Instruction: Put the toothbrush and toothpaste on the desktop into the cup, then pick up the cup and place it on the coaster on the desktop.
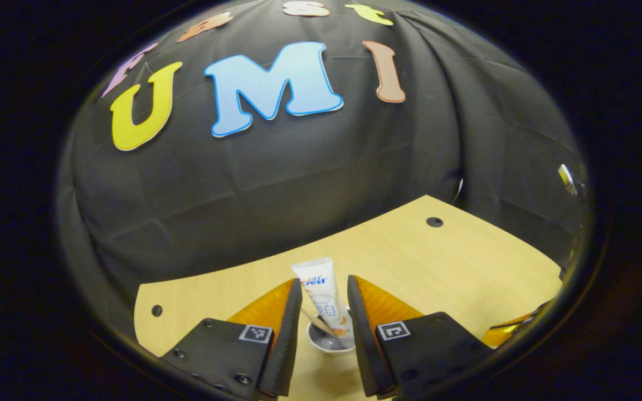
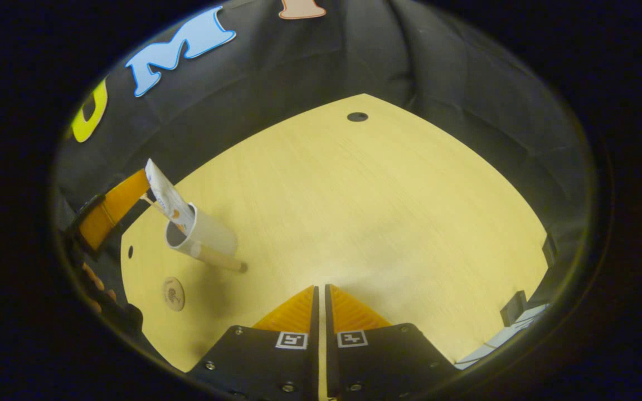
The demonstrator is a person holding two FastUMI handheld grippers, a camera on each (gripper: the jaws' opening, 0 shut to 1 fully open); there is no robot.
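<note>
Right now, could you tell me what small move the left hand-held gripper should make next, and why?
Probably close the left hand-held gripper on the cup. Its fingers stand open on either side of the cup, the toothpaste already stands inside it, and the coaster lies bare nearby on the desktop. I cannot tell whether the fingers touch the cup yet.

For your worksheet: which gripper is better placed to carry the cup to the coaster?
Left: its open fingers flank the cup. The right is shut, far off; the coaster lies near the cup.
</note>
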